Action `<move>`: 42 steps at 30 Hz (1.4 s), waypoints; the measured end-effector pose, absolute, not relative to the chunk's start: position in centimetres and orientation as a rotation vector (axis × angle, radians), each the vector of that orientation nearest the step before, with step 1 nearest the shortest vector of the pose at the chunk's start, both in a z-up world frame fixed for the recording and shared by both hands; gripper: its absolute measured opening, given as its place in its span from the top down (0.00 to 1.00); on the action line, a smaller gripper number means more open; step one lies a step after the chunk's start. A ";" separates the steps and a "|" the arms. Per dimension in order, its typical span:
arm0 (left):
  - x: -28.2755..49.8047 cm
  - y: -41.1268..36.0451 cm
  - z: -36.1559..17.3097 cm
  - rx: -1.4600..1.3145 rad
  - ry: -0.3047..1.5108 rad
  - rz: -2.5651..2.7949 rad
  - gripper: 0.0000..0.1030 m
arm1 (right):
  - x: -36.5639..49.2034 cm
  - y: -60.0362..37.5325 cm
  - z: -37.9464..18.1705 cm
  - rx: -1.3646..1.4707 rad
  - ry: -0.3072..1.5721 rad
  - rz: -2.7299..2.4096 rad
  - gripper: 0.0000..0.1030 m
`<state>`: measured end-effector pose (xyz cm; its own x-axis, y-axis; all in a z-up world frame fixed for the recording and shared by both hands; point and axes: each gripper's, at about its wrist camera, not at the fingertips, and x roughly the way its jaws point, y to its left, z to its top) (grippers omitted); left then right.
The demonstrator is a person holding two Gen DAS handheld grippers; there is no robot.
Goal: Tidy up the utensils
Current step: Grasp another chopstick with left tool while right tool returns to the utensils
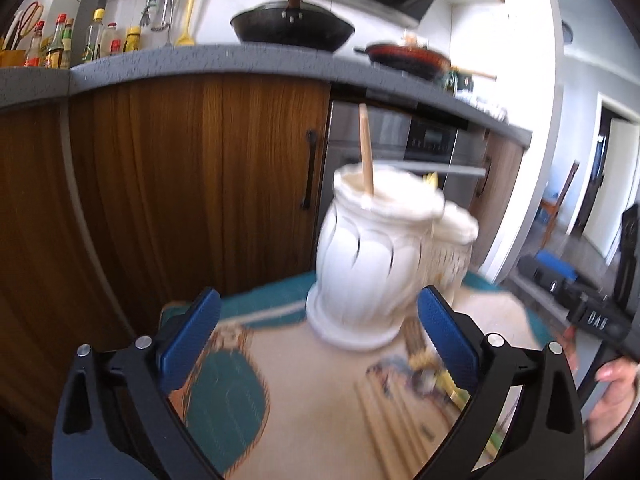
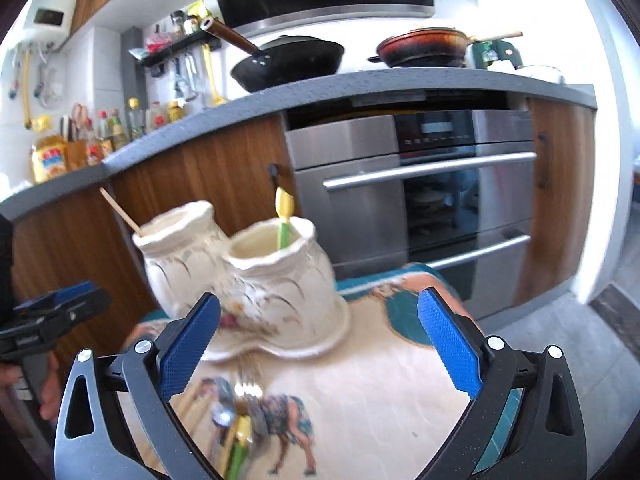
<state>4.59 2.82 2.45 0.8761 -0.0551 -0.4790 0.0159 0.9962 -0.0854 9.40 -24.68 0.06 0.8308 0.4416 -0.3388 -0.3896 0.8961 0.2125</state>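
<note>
both tongs hover spread wide over a small desk, gripping nothing. ahead of the left tongs [image 1: 319, 330], a white double jar [image 1: 372, 264] stands on the patterned cloth [image 1: 280, 400]; a wooden stick [image 1: 365, 148] rises from its nearer pot. just inside the left tongs' right finger, a blurred cluster of cutlery [image 1: 434, 376] lies on the cloth. the right tongs [image 2: 319, 330] face the same double jar [image 2: 280, 284] from the other side, the pot closest to them holding a green-handled utensil with a yellow tip [image 2: 284, 216], the farther pot the wooden stick [image 2: 120, 210]. between and below the right tongs' fingers lies the loose cutlery [image 2: 236, 412], a spoon and fork among it, too blurred to count. beyond the jar run wood cabinet doors [image 2: 224, 168], a steel oven [image 2: 420, 196], and a grey counter carrying a black wok [image 2: 296, 60].
</note>
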 end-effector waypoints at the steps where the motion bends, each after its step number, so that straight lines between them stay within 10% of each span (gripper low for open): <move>1: 4.3 2.6 1.9 -0.067 0.529 -0.038 0.06 | 9.2 -24.7 -0.1 0.130 0.400 0.429 0.05; 23: 1.9 -0.7 -5.2 0.072 0.908 -0.010 0.08 | 7.6 -24.3 -2.7 0.055 0.539 0.448 0.05; 42: 1.0 -1.9 -5.0 0.086 0.953 -0.109 0.90 | 8.1 -23.6 -3.6 0.004 0.627 0.469 0.05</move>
